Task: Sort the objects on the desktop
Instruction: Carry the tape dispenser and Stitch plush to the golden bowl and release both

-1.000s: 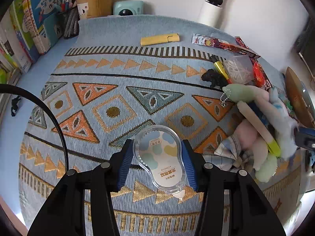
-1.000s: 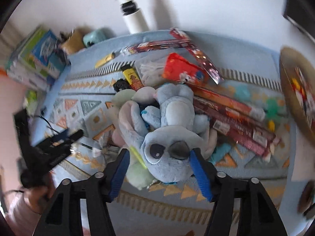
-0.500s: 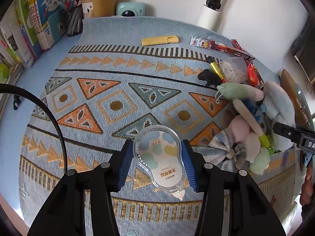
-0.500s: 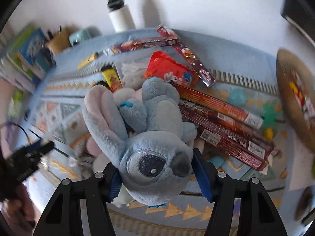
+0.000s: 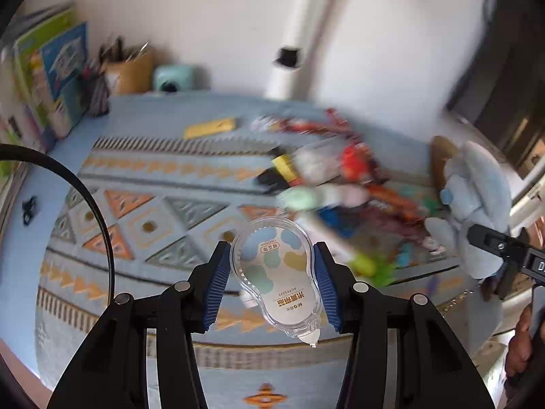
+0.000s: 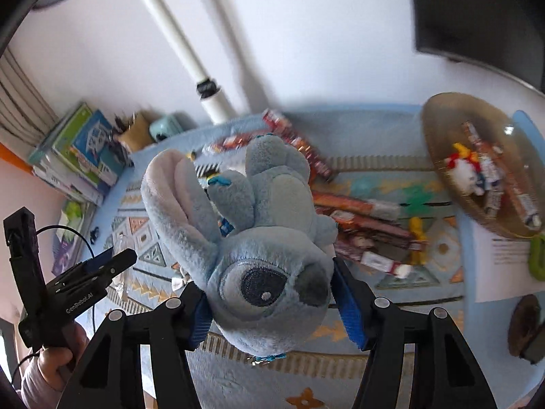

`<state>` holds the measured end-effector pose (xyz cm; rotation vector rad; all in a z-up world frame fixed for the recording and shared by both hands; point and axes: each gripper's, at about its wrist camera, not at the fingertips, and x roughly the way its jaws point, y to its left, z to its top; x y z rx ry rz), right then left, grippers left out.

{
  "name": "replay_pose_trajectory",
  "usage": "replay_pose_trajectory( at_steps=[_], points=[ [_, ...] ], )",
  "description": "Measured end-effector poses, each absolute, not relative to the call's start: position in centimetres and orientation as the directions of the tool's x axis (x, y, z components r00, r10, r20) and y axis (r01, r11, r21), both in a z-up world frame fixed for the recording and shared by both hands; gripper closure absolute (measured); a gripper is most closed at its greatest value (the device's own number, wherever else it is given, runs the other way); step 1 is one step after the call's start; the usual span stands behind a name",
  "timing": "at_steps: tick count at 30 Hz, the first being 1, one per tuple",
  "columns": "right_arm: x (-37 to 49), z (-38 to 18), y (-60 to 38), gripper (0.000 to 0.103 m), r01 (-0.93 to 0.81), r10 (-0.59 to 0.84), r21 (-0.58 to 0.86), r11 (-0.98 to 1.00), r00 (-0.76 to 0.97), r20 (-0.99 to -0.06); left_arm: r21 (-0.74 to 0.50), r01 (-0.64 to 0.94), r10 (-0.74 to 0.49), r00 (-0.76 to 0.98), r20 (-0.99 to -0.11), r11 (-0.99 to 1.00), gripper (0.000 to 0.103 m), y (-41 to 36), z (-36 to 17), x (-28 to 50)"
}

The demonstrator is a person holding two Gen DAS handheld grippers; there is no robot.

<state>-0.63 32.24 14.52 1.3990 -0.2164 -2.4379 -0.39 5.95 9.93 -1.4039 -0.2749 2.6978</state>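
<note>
On the correction tape (image 5: 275,274), orange characters; brand print illegible.

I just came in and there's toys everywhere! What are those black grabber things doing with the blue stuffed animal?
A person is tidying a messy desk with a grabber in each hand. The right gripper is clamped on the blue plush toy by its head and holds it up off the patterned mat. The left gripper holds a clear correction tape dispenser above the mat too. Snack packets, smaller toys and pens lie in a pile on the mat, not yet sorted, and a round tray at the side already has a few things in it.
</note>
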Motion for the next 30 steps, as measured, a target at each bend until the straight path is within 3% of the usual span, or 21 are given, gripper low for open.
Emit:
replay_pose_trajectory(
  at_steps=[13,21,30],
  points=[
    [-0.8,21.4,45.0,0.042,0.042,-0.258,0.297,-0.954,-0.620,-0.741,-0.231,-0.237,0.330,-0.635,-0.698,-0.944,0.057,19.2,17.8,-4.0],
    [-3.0,24.2,53.7,0.042,-0.110,-0.150,0.306,-0.946,-0.687,-0.710,-0.230,-0.370,0.422,-0.606,-0.674,-0.900,0.057,28.6,19.5,-8.1],
    [-8.4,22.3,59.5,0.042,-0.228,-0.097,0.308,-0.924,-0.639,-0.763,-0.207,-0.464,0.465,-0.557,-0.688,-0.862,0.057,36.6,18.8,-13.7]
  ],
)
